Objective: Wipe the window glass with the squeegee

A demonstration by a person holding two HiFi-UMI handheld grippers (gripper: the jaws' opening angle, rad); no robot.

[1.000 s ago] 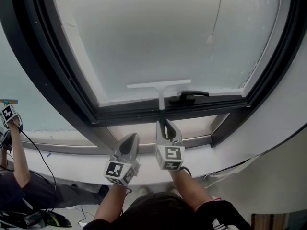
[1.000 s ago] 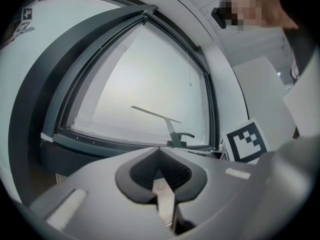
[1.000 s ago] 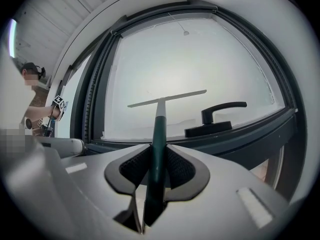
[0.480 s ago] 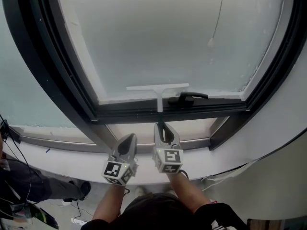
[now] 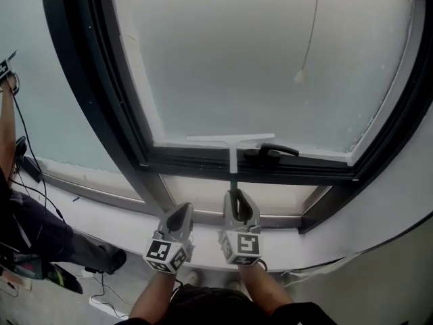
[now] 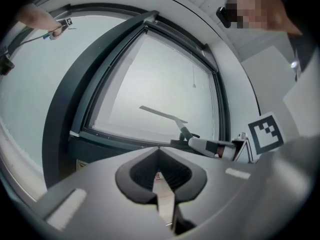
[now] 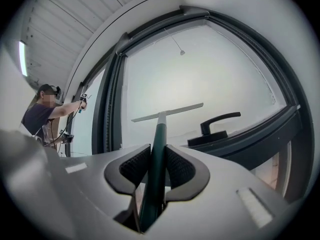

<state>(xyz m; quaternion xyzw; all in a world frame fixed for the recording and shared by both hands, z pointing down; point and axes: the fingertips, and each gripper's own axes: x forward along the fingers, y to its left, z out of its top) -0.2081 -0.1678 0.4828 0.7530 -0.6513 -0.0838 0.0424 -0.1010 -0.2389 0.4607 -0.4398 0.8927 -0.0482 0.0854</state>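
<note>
Clamping green-handled white squeegee (image 5: 232, 141) in my right gripper (image 5: 235, 200), blade beside black lever handle (image 5: 270, 152); left gripper (image 5: 180, 214) closed, empty; more frosted glass (image 5: 270, 59) passes probably remain.

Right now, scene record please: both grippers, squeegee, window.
window glass: pale and hazy; pull cord hangs over it
squeegee: blade level along the bottom of the glass, shaft running down toward the person
right gripper: shut on the squeegee's dark green shaft
left gripper: shut, empty, off the tool
window handle: black, on the lower frame, just right of the shaft
blade contact: cannot tell whether it presses the glass
</note>
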